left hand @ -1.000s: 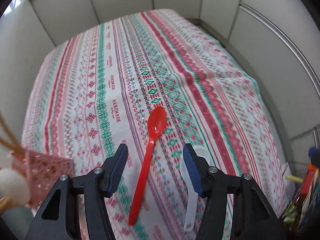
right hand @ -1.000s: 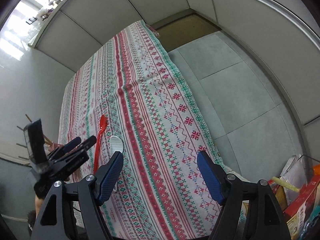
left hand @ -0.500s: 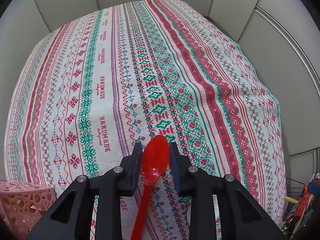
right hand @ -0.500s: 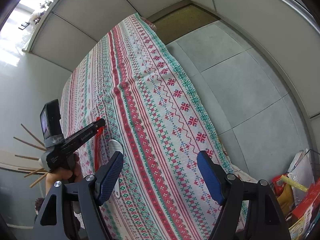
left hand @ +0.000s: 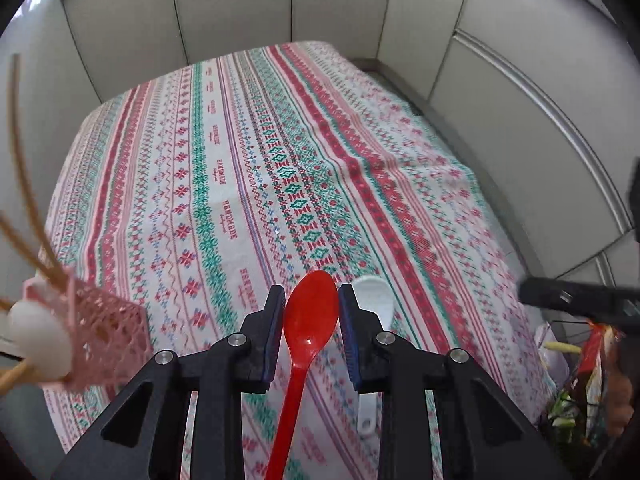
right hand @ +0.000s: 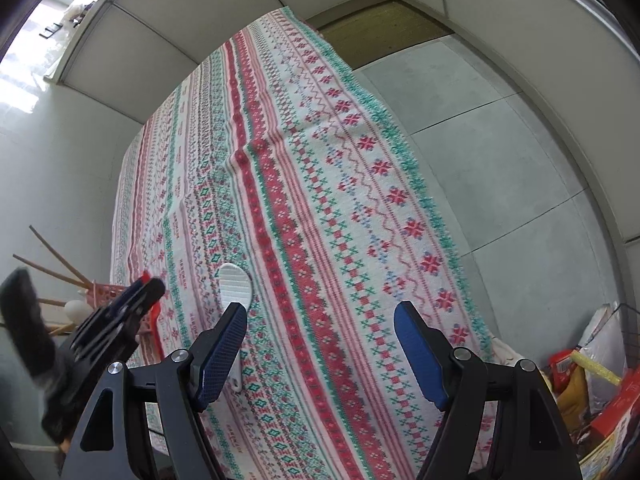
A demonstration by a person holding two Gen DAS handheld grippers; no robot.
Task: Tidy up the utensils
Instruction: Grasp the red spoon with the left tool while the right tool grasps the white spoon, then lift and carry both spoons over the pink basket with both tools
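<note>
The left gripper point(left hand: 311, 322) has clamped the red plastic spoon point(left hand: 310, 320) by its bowl at lower centre. Carry it level to the pink lattice basket point(left hand: 108, 332) at lower left, handle down. The right gripper point(right hand: 320, 354) hangs wide open and empty, probably for the white spoon point(right hand: 235, 283) left of its fingers.

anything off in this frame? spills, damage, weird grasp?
No spills or damage. One oddity: the left gripper is clamped on the red spoon across its bowl, not the handle, which trails back under the gripper. The white spoon lies flat on the tablecloth. The right gripper is open and empty.
</note>
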